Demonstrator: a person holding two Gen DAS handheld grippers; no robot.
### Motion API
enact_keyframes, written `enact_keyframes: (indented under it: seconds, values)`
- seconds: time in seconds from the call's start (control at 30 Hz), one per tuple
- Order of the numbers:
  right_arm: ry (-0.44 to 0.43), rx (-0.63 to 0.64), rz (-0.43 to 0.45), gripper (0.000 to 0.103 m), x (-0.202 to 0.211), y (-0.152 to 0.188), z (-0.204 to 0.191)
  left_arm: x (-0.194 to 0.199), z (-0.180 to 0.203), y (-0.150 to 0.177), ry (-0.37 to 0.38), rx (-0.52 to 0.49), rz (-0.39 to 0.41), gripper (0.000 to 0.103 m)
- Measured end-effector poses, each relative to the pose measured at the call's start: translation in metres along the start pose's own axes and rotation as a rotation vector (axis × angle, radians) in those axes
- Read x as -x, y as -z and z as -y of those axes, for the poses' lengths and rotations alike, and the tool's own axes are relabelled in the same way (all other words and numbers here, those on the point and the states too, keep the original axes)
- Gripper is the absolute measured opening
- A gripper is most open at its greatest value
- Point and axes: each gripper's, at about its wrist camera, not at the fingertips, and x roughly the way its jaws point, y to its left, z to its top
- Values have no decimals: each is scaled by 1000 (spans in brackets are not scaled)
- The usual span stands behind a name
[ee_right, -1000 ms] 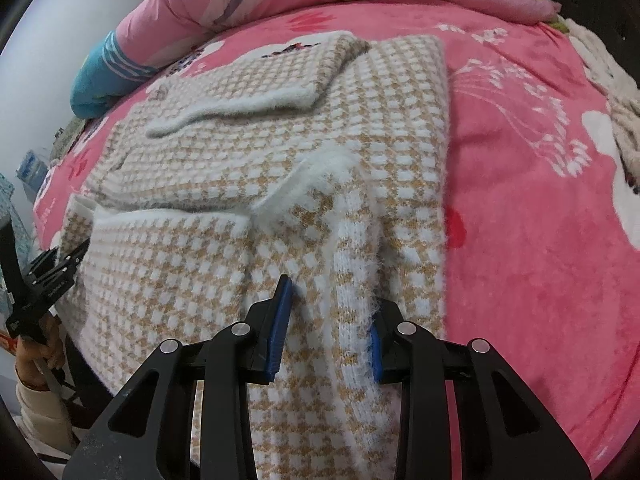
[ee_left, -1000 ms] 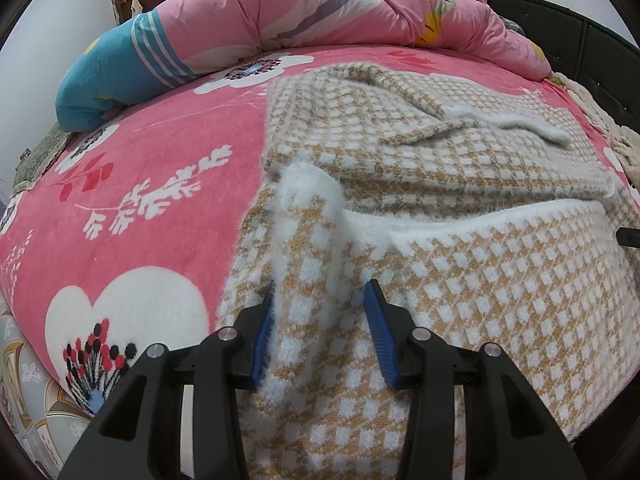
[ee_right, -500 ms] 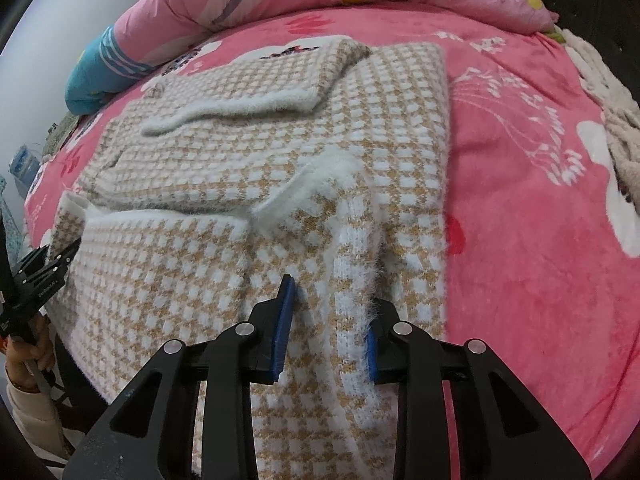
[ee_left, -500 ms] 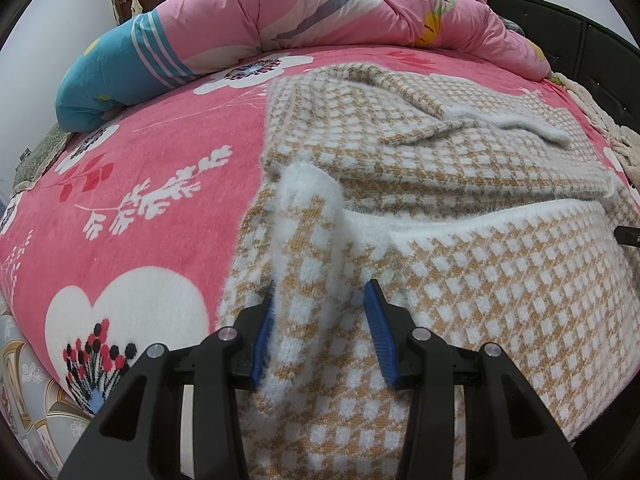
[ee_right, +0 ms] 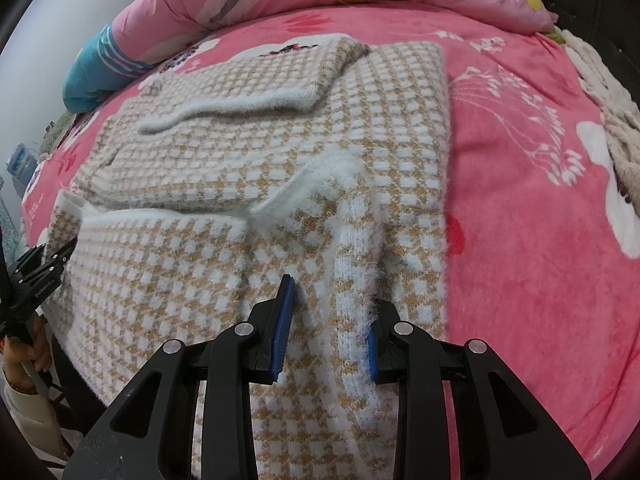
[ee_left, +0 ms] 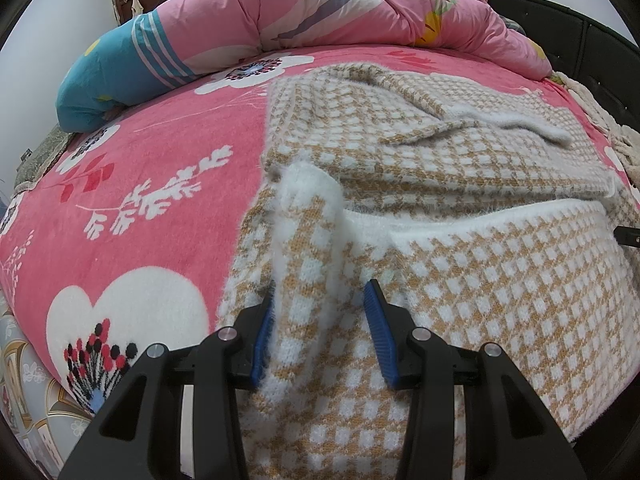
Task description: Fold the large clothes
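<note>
Spread over the whole bed: a pink fleece blanket [ee_left: 132, 184] printed with white flowers and hearts. Heaped along its far edge, a pink quilt [ee_left: 360, 8] with a blue striped end. Laid flat across the middle of the blanket, a fuzzy tan-and-white checked sweater [ee_right: 280, 152], near hem doubled back up over the body, white ribbed edge running across; one sleeve folded across the upper chest. Bunched at the far right edge of the bed, a cream knitted throw [ee_right: 624, 136].

At the sweater's near left corner, the left gripper [ee_left: 320, 320]: blue-padded fingers [ee_left: 380, 336] partly closed on a raised ridge of the knit, left pad pressed into the fluff, a slim gap showing at the right pad. At the near right side, the right gripper [ee_right: 328, 324], fingers set narrower around a raised fold with a white fuzzy border, right pad buried in the fluff, left pad [ee_right: 282, 320] just beside the cloth; firm pinch or not, cannot tell. Low left in the right wrist view, a cream sleeve [ee_right: 28, 404] behind the left gripper.
</note>
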Motion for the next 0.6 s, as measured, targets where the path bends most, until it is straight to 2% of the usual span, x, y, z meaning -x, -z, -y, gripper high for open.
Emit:
enact_keyframes:
  seconds: [0.6]
  values:
    - [13, 9, -4, 28, -2, -3, -3, 1, 0, 1, 1, -2, -1, 42]
